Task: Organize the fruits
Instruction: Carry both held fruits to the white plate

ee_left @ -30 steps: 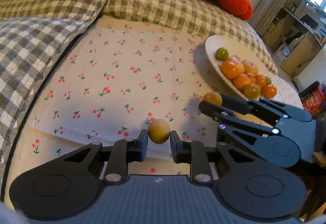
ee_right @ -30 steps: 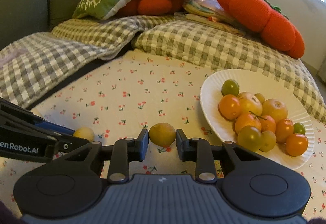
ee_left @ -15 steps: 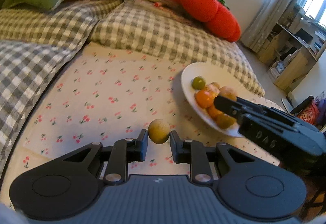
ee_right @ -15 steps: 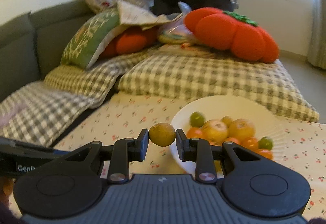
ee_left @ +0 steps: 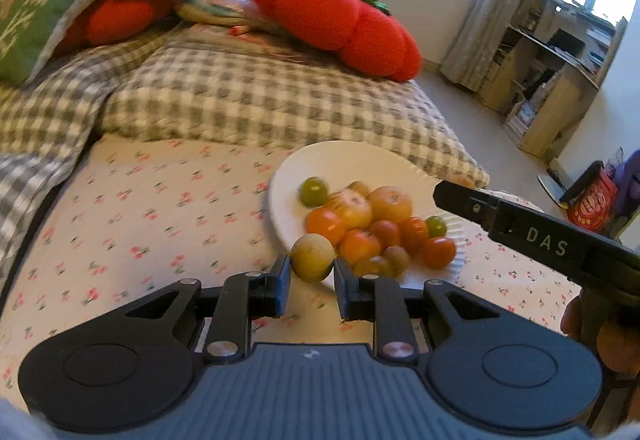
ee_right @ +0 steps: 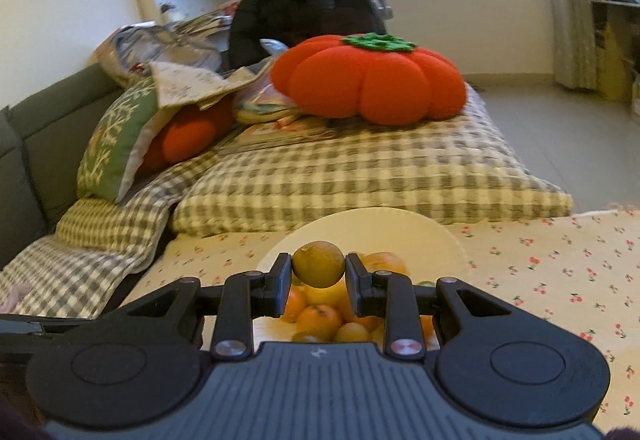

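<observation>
Two small round fruits are in your grip at this moment, one per gripper. Your left gripper (ee_left: 311, 282) is closed about as far as it goes on a tan, matte-skinned fruit (ee_left: 312, 257), pads pressing its sides at the widest part; it hangs just short of the near rim of the white plate (ee_left: 352, 160). Your right gripper (ee_right: 318, 282) is pinched nearly shut on a yellow-green fruit (ee_right: 318, 265), likewise across its middle, and it sits above the near part of the same plate (ee_right: 400, 228), over the fruit pile (ee_right: 320, 320) already there.

These fruits look light, smooth and easily bruised, more likely soft under the skin than hard. A round, glossy skin may squirt out of flat pads if you squeeze off-centre, so hold across the widest part as you do now, and no harder than needed.

The plate rests toward the far right part of the cherry-print bedsheet (ee_left: 160, 208), close to the checked cushion (ee_left: 280, 100). Its pile of orange, yellow and green fruit (ee_left: 376, 228) is heaped; anything let go from high up would probably roll off, and the bed underneath gives. Set each one low into a gap.
</observation>
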`<control>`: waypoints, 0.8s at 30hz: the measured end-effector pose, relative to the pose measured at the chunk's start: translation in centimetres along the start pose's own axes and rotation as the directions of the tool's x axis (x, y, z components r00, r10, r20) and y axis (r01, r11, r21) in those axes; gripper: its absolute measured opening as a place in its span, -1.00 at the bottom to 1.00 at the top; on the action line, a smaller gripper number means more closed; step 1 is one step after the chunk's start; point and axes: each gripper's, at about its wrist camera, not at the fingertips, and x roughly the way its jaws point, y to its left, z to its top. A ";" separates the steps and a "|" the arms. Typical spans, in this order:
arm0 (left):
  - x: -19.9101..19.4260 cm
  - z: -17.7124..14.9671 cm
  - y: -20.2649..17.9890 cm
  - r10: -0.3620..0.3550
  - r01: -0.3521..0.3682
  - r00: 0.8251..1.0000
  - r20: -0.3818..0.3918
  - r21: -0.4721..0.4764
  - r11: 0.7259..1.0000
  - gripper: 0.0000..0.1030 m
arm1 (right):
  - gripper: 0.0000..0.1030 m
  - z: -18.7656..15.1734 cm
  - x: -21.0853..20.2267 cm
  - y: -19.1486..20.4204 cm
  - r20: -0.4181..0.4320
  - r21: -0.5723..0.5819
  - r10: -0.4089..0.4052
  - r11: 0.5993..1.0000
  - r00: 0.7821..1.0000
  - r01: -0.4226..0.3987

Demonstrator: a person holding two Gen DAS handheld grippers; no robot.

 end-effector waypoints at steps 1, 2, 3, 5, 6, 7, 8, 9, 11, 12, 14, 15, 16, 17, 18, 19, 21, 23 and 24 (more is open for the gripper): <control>0.2 0.1 -0.3 -0.004 0.004 1.000 0.000 0.007 1.000 -0.78 | -0.50 0.0 0.0 -0.4 0.000 0.010 -0.007 1.000 1.000 0.007; 0.6 0.3 -0.8 -0.006 0.006 1.000 0.000 0.015 1.000 -0.78 | -0.50 0.1 0.0 -0.9 -0.001 0.025 -0.009 1.000 1.000 0.009; 1.0 0.4 -1.2 -0.009 0.009 1.000 0.001 0.024 1.000 -0.78 | -0.50 0.1 0.0 -1.3 -0.001 0.037 -0.012 0.999 1.000 0.012; 1.7 0.8 -1.8 -0.014 0.014 1.000 0.005 0.039 0.999 -0.78 | -0.50 0.2 0.0 -2.2 -0.001 0.059 -0.023 0.998 1.000 0.023; 2.0 1.0 -2.1 -0.015 0.015 1.000 0.009 0.047 0.999 -0.78 | -0.50 0.3 0.0 -2.6 -0.001 0.070 -0.028 0.997 1.000 0.028; 2.4 1.2 -2.3 -0.017 0.016 1.000 0.012 0.056 0.998 -0.78 | -0.50 0.4 0.0 -3.0 -0.001 0.082 -0.033 0.996 0.999 0.033; 2.8 1.4 -2.5 -0.018 0.017 1.000 0.013 0.063 0.998 -0.78 | -0.50 0.4 -0.1 -3.4 -0.002 0.092 -0.036 0.995 0.999 0.036; 3.2 1.5 -2.6 -0.018 0.017 1.000 0.011 0.069 0.997 -0.78 | -0.50 0.5 0.0 -3.7 -0.002 0.098 -0.037 0.994 0.999 0.037; 4.0 1.7 -2.7 -0.021 0.020 1.000 0.006 0.075 0.997 -0.78 | -0.50 0.5 0.1 -4.1 -0.003 0.106 -0.044 0.993 0.999 0.044; 4.4 1.8 -2.7 -0.024 0.023 1.000 0.003 0.075 0.997 -0.78 | -0.50 0.6 0.3 -4.4 -0.004 0.114 -0.046 0.992 0.999 0.046; 5.2 2.2 -2.7 -0.026 0.026 1.000 -0.002 0.071 0.997 -0.78 | -0.50 0.7 0.6 -5.1 -0.007 0.140 -0.042 0.989 0.999 0.042; 5.5 2.4 -2.7 -0.028 0.029 1.000 -0.003 0.071 0.997 -0.78 | -0.50 0.7 0.7 -5.5 -0.008 0.154 -0.037 0.987 0.999 0.038; 6.0 2.6 -2.7 -0.030 0.030 1.000 -0.002 0.072 0.997 -0.78 | -0.50 0.7 1.0 -5.8 -0.010 0.167 -0.035 0.985 0.999 0.036; 6.3 2.7 -2.7 -0.030 0.030 1.000 0.000 0.075 0.997 -0.78 | -0.50 0.7 1.2 -6.0 -0.012 0.175 -0.034 0.984 0.999 0.036; 6.6 2.8 -2.8 -0.032 0.032 0.999 0.001 0.080 0.996 -0.78 | -0.50 0.7 1.4 -6.3 -0.015 0.182 -0.033 0.983 0.999 0.036; 6.9 2.9 -2.8 -0.033 0.033 0.999 -0.001 0.083 0.996 -0.78 | -0.50 0.7 1.7 -6.5 -0.019 0.190 -0.032 0.981 0.999 0.035; 7.8 3.2 -2.7 -0.039 0.040 0.999 -0.007 0.076 0.996 -0.78 | -0.50 0.7 2.2 -7.0 -0.024 0.206 -0.025 0.978 0.999 0.029; 8.5 3.6 -2.6 -0.049 0.049 0.999 -0.010 0.065 0.997 -0.78 | -0.50 0.6 2.8 -7.2 -0.035 0.209 -0.019 0.978 0.999 0.026; 8.8 3.7 -2.6 -0.056 0.056 0.998 -0.008 0.064 0.996 -0.78 | -0.50 0.5 3.2 -7.2 -0.043 0.206 -0.021 0.978 0.999 0.030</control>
